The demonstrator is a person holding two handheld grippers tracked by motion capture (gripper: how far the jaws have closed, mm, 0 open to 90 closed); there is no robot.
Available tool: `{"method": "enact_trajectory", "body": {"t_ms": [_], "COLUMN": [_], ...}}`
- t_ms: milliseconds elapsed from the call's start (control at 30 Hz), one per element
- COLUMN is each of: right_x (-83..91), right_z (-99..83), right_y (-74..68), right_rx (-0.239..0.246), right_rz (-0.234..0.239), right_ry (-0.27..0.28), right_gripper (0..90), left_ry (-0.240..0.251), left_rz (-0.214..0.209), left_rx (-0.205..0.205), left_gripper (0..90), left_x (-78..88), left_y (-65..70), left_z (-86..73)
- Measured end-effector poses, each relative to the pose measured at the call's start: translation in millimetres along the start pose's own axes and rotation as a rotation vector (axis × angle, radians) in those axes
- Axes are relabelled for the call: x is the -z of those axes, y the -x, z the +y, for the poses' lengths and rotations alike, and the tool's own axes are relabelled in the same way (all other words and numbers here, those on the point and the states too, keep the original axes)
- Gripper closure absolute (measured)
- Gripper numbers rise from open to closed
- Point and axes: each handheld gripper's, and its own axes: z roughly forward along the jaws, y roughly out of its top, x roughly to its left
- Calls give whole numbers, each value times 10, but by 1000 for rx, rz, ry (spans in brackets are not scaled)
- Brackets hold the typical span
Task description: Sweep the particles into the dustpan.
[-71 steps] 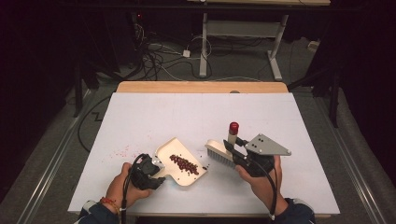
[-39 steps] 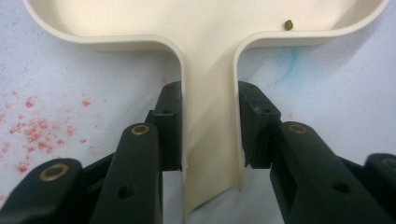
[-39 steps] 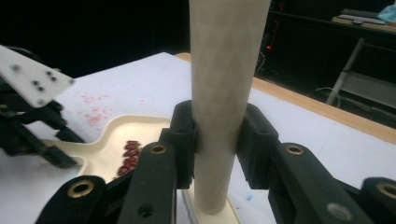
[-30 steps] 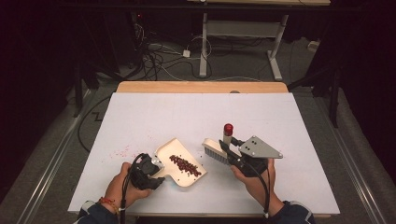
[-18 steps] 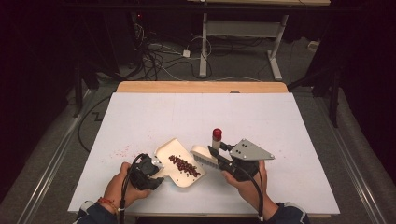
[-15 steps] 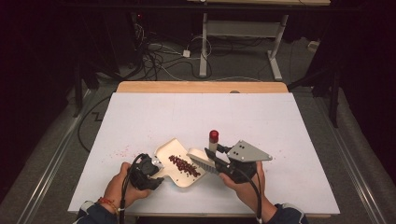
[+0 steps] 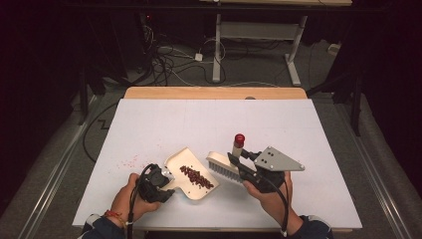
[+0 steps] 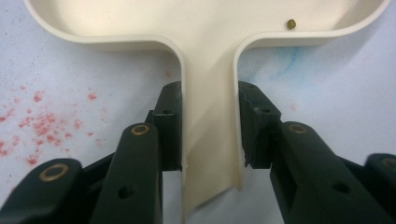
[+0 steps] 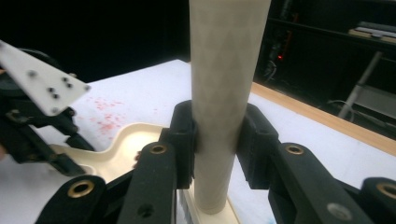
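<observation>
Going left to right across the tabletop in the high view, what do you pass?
Red specks → left gripper → cream dustpan holding dark beans → brush → right gripper.

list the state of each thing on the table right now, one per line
dustpan: flat on the table, dark red bits piled inside, handle clamped
brush: bristles down beside the dustpan's open edge, handle upright and clamped
left tool: shut on the dustpan's handle
right tool: shut on the brush's handle
table: red specks left of the dustpan
</observation>
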Motion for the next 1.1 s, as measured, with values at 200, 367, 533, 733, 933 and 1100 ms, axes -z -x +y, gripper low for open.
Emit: {"method": "enact_trajectory", "body": {"t_ms": [200, 367, 533, 733, 933, 1100], "right_x": [-107, -176, -183, -174, -210, -361], "right_z": [-71, -79, -67, -46, 16, 34], "right_y": [5, -119, -204, -187, -81, -22], "right_rx": [14, 34, 41, 21, 25, 47], "right_rz": [-6, 38, 77, 94, 31, -21], "right_ry": [-27, -41, -40, -27, 9, 37], "right_gripper": [701, 701, 701, 701, 701, 701], "left_ry": [4, 18, 20, 24, 24, 29], "left_rz": [-4, -8, -10, -13, -17, -16], "left_rx": [4, 13, 17, 22, 26, 25], "left_gripper": [637, 637, 637, 637, 637, 637], "left_x": [1, 6, 4, -1, -13, -23], "left_y": [-2, 1, -10, -13, -21, -21], "left_z": [-1, 2, -1, 0, -3, -8]}}
